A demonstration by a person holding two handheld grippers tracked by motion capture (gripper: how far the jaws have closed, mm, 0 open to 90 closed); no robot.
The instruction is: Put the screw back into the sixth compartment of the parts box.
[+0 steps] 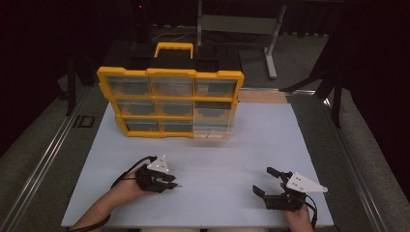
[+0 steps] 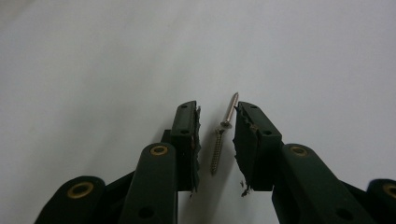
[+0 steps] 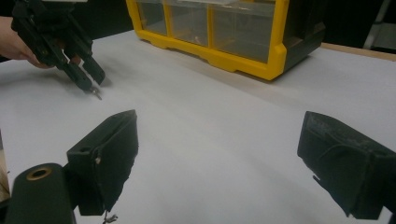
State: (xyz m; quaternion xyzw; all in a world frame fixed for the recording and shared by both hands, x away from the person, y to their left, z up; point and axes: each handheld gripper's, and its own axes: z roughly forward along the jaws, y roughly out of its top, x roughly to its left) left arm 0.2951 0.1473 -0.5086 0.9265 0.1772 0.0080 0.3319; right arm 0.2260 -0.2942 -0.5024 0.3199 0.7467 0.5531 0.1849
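A small silver screw point(image 2: 218, 144) lies on the white table point(image 1: 227, 154) in the narrow gap between the jaws of my left gripper point(image 2: 217, 109). Table shows on both sides of the screw, so the jaws are open around it. In the high view my left gripper point(image 1: 175, 182) is near the front left of the table, pointing right. From the right gripper view it point(image 3: 89, 77) tilts down with the screw point(image 3: 97, 93) at its tips. My right gripper point(image 1: 262, 180) stands wide open at the front right, with nothing between its jaws point(image 3: 219, 121).
A yellow organiser point(image 1: 169, 72) with clear drawers stands upright at the back of the table, a yellow handle point(image 1: 174, 47) on top. Its lower right drawer point(image 1: 212, 129) sticks out a little. In the right gripper view the organiser point(image 3: 275, 42) is ahead. Dark floor surrounds the table.
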